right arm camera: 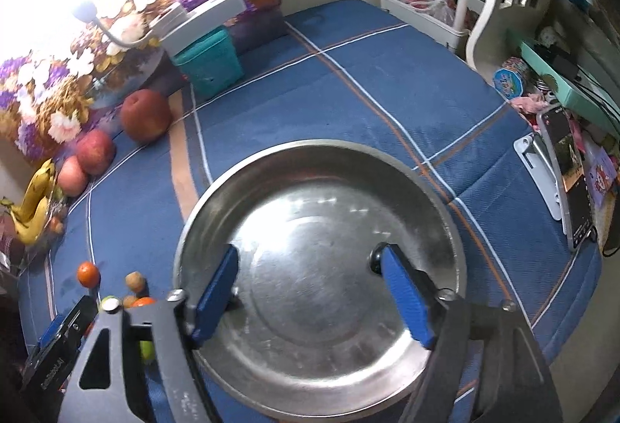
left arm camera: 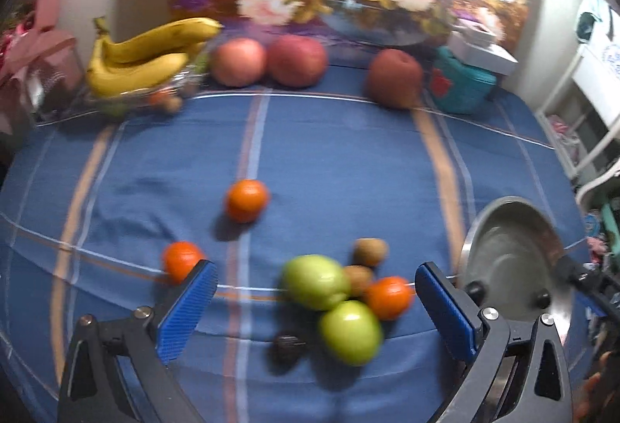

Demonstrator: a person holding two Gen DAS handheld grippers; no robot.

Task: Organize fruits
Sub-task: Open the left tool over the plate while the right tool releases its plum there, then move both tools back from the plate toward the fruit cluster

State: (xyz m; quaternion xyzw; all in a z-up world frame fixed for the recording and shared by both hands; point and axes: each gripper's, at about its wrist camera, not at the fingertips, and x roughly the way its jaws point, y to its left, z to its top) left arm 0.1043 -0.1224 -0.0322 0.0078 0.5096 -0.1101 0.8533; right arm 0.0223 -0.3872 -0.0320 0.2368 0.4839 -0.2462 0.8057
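**Fruit cluster between my left fingers, steel plate under my right**

A tight cluster of fruit lies on the blue striped tablecloth [left arm camera: 329, 159] straight ahead of my left gripper [left arm camera: 310, 303]: two green apples [left arm camera: 316, 281] touching each other, an orange [left arm camera: 388, 297] pressed against them, and two kiwis [left arm camera: 370, 251] just behind. A small dark object I cannot identify sits beside the nearer apple. My left gripper is spread wide, holding nothing, its blue pads on either side of the cluster. One mandarin [left arm camera: 181, 261] lies just beyond the left pad, and another [left arm camera: 247, 200] sits apart toward the middle of the cloth.

My right gripper [right arm camera: 310, 297] hangs over the steel plate [right arm camera: 317, 171], its jaws wide apart and gripping nothing. The plate rests on the cloth to the right of the cluster.

Along the far edge I see bananas [left arm camera: 143, 55], two red apples [left arm camera: 267, 61] side by side, a brownish round fruit [left arm camera: 394, 78], and a teal box [left arm camera: 463, 84].
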